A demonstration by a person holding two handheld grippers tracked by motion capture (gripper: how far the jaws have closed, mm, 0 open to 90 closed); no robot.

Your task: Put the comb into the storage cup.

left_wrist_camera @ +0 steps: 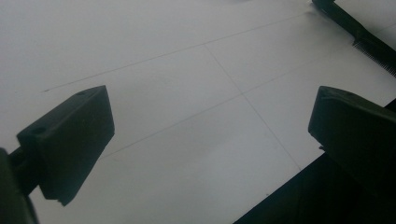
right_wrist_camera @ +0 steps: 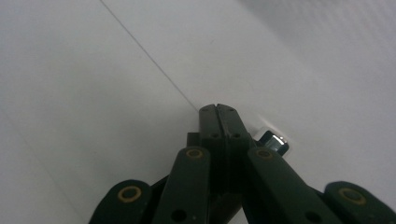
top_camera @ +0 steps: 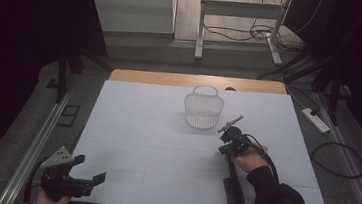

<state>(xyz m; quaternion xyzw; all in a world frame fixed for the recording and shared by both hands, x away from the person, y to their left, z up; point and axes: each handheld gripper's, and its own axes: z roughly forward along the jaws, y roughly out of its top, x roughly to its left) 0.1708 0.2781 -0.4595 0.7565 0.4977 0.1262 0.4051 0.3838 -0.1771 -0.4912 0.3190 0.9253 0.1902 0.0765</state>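
Note:
My right gripper (top_camera: 225, 149) is in a hand right of the table's middle and points down at the white table sheet (top_camera: 141, 128). In the right gripper view its jaws (right_wrist_camera: 218, 111) are pressed flat together with nothing between them, close over the sheet. A small shiny object (right_wrist_camera: 273, 142) shows just beside those jaws; I cannot tell whether it touches them. My left gripper (top_camera: 89, 169) rests at the near left corner, open, with bare sheet between its jaws (left_wrist_camera: 210, 126). A white mesh basket (top_camera: 203, 108) with a handle stands upright at the far middle, a little beyond the right gripper.
A black long-handled brush-like tool (top_camera: 234, 190) lies flat by the right forearm near the front edge, and its toothed edge (left_wrist_camera: 373, 46) shows in the left gripper view. A wooden table edge (top_camera: 196, 81) runs behind the sheet. Cables and a power strip (top_camera: 315, 120) lie on the floor at right.

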